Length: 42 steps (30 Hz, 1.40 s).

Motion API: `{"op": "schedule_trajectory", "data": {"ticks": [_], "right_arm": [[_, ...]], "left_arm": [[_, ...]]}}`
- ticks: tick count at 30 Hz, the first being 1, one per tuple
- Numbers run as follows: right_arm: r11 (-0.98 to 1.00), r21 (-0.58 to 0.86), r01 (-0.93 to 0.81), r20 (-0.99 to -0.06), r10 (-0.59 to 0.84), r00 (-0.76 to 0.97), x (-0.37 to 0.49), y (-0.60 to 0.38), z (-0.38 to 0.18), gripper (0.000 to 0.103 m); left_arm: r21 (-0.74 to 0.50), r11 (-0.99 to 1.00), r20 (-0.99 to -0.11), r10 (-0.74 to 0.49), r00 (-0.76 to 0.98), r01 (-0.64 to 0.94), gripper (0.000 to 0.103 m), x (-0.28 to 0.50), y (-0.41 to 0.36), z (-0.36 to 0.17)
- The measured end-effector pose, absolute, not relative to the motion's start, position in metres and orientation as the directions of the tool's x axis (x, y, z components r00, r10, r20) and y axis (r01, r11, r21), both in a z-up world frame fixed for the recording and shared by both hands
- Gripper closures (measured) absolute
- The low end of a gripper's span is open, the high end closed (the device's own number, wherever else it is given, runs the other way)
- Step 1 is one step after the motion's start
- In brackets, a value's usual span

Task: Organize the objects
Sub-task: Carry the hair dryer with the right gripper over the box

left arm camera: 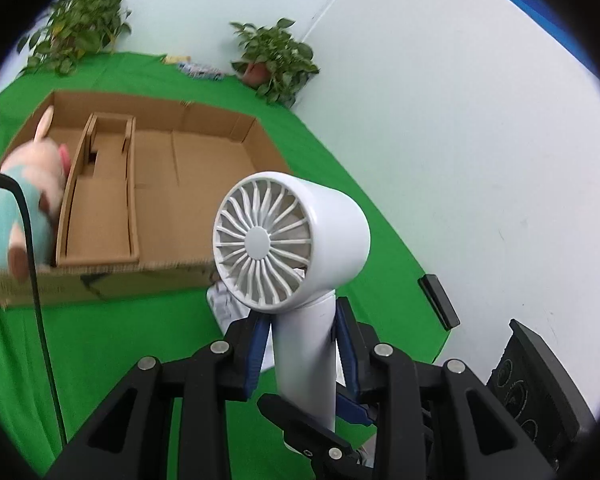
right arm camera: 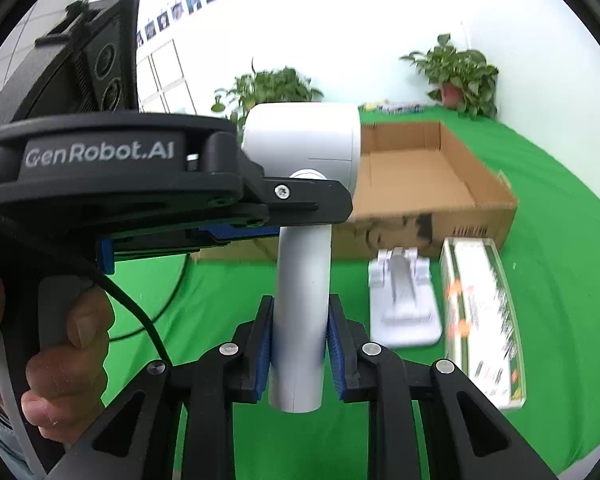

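Observation:
A white handheld fan (left arm camera: 292, 240) with a round grille is held upright above the green cloth. My left gripper (left arm camera: 302, 344) is shut on its handle just below the head. My right gripper (right arm camera: 300, 332) is shut on the lower handle (right arm camera: 300, 312) of the same fan (right arm camera: 304, 140); the left gripper (right arm camera: 204, 208) crosses this view from the left, clamped higher up. An open cardboard box (left arm camera: 172, 184) with a narrow divider lies beyond. A pink and teal plush toy (left arm camera: 24, 208) sits at the box's left end.
On the green cloth (right arm camera: 560, 240) in front of the box (right arm camera: 440, 172) lie a white plastic stand (right arm camera: 404, 300) and a long packaged box (right arm camera: 484, 320). Potted plants (left arm camera: 276, 60) stand at the back by the white wall. A black cable (left arm camera: 36, 280) hangs at left.

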State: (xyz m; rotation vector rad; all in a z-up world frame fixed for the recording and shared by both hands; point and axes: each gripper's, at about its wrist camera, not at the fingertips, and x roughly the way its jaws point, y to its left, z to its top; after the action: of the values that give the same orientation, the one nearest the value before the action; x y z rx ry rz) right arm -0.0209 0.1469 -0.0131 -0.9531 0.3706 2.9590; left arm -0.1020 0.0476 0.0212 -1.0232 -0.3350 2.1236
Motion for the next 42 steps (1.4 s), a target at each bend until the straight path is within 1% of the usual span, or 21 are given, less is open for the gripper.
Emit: {"op": "schedule_trajectory", "data": {"ticks": [1, 4, 7, 12, 16, 22, 33, 42], "right_arm": [[-0.972, 0.22, -0.08, -0.566, -0.06, -0.822, -0.025, 0.151, -0.008, 0.081], [-0.975, 0.211, -0.072, -0.533, -0.053, -0.844, -0.035, 0.159, 0.008, 0.081], [-0.974, 0.217, -0.07, -0.513, -0.053, -0.857, -0.044, 0.167, 0.021, 0.081], [-0.967, 0.245, -0.063, -0.502, -0.071, -0.862, -0.067, 0.183, 0.038, 0.081], [-0.964, 0.259, -0.061, -0.511, -0.083, -0.856, -0.088, 0.193, 0.045, 0.081], [-0.961, 0.271, -0.06, -0.533, -0.098, -0.84, -0.117, 0.206, 0.045, 0.081], [-0.955, 0.294, -0.049, -0.613, -0.149, -0.776, -0.166, 0.214, 0.025, 0.08], [-0.935, 0.35, -0.057, -0.666, -0.206, -0.717, -0.198, 0.22, 0.003, 0.08]], "left_arm": [[-0.502, -0.689, -0.557, 0.72, -0.415, -0.523, 0.073, -0.112, 0.055, 0.036], [-0.472, -0.689, -0.539, 0.72, -0.438, -0.551, 0.073, -0.122, 0.062, 0.049], [-0.439, -0.699, -0.543, 0.707, -0.454, -0.564, 0.073, -0.128, 0.068, 0.069], [-0.413, -0.709, -0.547, 0.695, -0.466, -0.572, 0.073, -0.151, 0.075, 0.085], [-0.409, -0.715, -0.559, 0.688, -0.464, -0.567, 0.072, -0.169, 0.079, 0.092], [-0.42, -0.723, -0.579, 0.679, -0.452, -0.549, 0.072, -0.2, 0.083, 0.084], [-0.467, -0.742, -0.615, 0.663, -0.426, -0.481, 0.072, -0.242, 0.078, 0.052], [-0.488, -0.764, -0.658, 0.64, -0.397, -0.423, 0.072, -0.268, 0.074, 0.028]]}}
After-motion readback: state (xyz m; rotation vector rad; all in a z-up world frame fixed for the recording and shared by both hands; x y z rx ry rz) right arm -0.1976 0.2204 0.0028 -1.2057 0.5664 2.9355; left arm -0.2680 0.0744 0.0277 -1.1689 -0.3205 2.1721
